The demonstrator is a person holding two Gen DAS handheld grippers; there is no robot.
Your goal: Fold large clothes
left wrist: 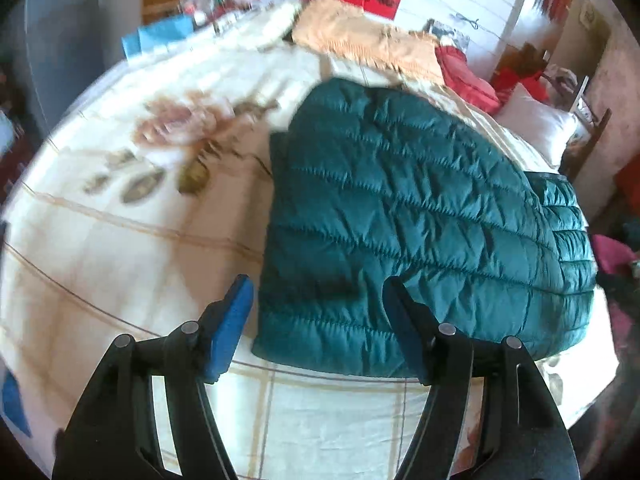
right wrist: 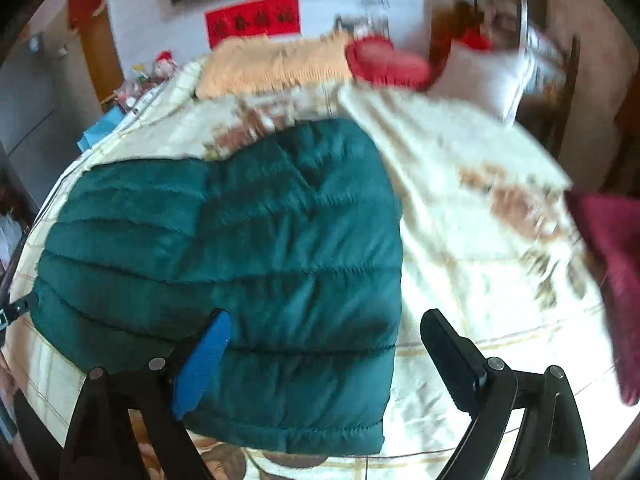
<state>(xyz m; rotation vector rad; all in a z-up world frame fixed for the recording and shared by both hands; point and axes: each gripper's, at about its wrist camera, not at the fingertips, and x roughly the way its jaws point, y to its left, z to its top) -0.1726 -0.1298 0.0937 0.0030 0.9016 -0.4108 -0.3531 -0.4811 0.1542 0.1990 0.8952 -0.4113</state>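
while folded on the bed [left wrist: 120, 240], teal quilted jacket [left wrist: 400, 208] below left hand-held gripper [left wrist: 320, 304], untouched

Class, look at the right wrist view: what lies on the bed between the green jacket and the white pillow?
Only bare floral bedspread lies between the green jacket and the white pillow; the right wrist view shows it.
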